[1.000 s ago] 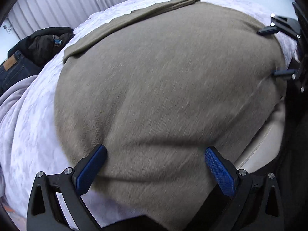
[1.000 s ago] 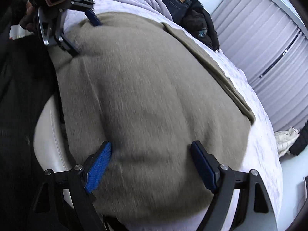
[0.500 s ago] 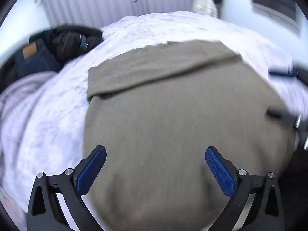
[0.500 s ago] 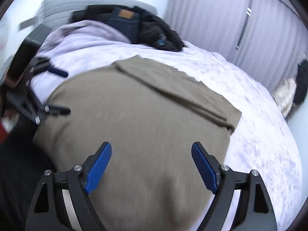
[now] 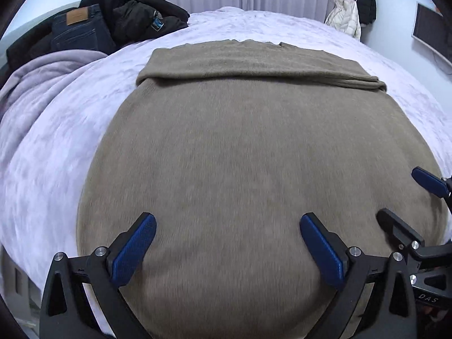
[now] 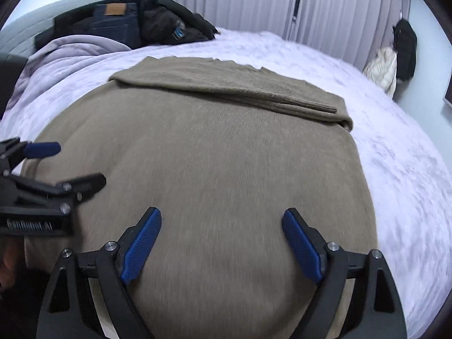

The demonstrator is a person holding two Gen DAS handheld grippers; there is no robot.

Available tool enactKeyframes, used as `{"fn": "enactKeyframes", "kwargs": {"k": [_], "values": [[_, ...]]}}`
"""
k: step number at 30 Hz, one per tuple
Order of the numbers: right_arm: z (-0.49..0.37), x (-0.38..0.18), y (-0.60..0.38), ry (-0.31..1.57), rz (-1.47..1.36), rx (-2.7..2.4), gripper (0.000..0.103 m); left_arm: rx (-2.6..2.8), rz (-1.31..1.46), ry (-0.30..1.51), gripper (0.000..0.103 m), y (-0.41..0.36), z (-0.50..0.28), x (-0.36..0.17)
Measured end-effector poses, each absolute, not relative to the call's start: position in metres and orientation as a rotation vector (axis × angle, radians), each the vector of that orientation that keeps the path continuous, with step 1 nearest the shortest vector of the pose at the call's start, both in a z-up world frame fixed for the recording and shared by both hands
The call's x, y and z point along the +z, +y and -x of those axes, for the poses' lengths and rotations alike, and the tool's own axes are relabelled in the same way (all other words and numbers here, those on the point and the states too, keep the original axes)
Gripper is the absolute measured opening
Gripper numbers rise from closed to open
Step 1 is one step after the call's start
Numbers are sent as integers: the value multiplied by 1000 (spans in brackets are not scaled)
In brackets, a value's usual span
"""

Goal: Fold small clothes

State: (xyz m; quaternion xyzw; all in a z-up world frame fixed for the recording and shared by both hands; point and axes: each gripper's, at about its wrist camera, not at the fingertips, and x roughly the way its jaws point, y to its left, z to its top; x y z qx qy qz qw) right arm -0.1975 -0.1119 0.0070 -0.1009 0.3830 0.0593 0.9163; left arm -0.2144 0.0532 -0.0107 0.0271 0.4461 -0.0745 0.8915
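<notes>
A taupe knit garment (image 5: 254, 152) lies flat on the lilac bed cover (image 5: 56, 130), with a folded band (image 5: 254, 62) across its far edge. It also shows in the right wrist view (image 6: 220, 163). My left gripper (image 5: 226, 248) is open and empty above the garment's near left part. My right gripper (image 6: 221, 243) is open and empty above the near right part. The right gripper's fingers (image 5: 423, 180) show at the right edge of the left wrist view. The left gripper's fingers (image 6: 42, 148) show at the left edge of the right wrist view.
A heap of dark jackets and blue jeans (image 5: 84, 28) lies at the bed's far left, beside a lilac blanket (image 5: 36, 76). Grey curtains (image 6: 325, 8) hang behind. A white jacket (image 5: 344, 14) and a dark one hang at the far right wall.
Both grippers have pulled back and swung to face along the bed, side by side. The garment lies flat, and its far folded band is now in full view.
</notes>
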Motion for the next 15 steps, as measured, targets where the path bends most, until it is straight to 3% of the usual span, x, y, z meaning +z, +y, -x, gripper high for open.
{"fn": "enactKeyframes", "kwargs": {"k": [6,9,13,15], "values": [[251,-11,-119,765,320,170,93,-179,-61,943,103,61,237,-24],[261,-28,-106,781,465,186,102,-168,-87,964,103,59,260,-35],[269,-28,-99,841,572,182,102,-185,-160,1055,103,56,264,-33],[272,-13,-100,868,542,231,102,-212,-182,1001,103,55,272,-19]]}}
